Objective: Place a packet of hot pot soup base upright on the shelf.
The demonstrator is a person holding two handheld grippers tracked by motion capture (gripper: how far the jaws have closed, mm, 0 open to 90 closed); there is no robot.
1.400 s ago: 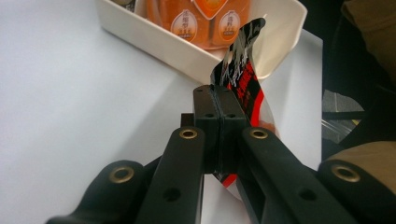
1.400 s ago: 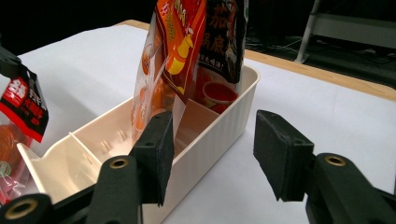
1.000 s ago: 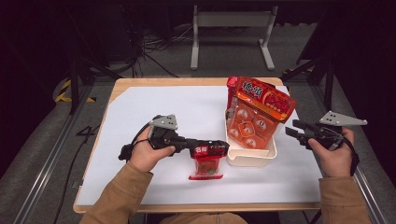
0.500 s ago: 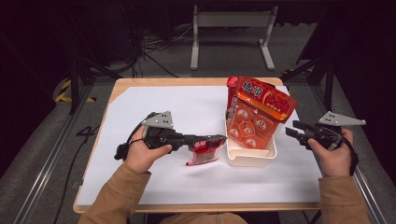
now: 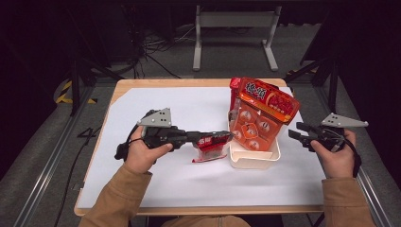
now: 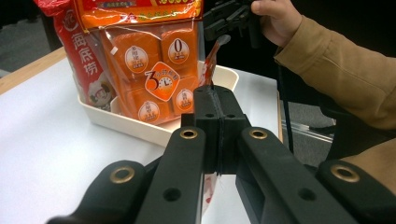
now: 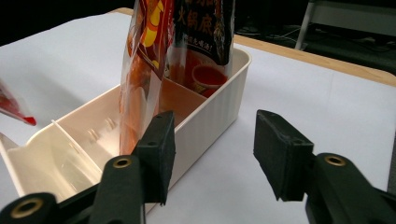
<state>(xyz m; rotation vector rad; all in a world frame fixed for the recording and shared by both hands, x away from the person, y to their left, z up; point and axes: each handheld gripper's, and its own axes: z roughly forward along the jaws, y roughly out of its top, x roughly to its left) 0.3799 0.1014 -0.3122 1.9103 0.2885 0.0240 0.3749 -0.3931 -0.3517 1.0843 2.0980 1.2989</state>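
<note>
Sachet work at the white bin: our left gripper (image 5: pixel 227 137) has its jaws pressed together on a small red sachet (image 5: pixel 209 147), pinching it by the upper edge so the packet hangs free above the white table cover (image 5: pixel 156 189), just left of the white plastic bin (image 5: pixel 255 158). From the left gripper view, the sachet's thin edge (image 6: pixel 211 60) pokes up past the closed pads and points at the bin's near corner, which we read as lining it up for a drop inside.

Our right gripper (image 5: pixel 298 134) waits just right of the bin, jaws apart and just opened wider, with nothing between the pads (image 7: pixel 159 154). We judge it is standing clear, ready to steady the bin wall if needed.

Inside the bin stand two tall packets. The orange multipack (image 5: pixel 257 120) leans against the far end, which leaves the near compartments open; the right gripper view shows thin dividers (image 7: pixel 70 142) and bare floor there. On its front we can read a large "3" beside a clock symbol and a "0" on one cube. The red pack (image 6: pixel 86 60) beside it carries the characters 海底捞. The sachet's print is too small to read.
</note>
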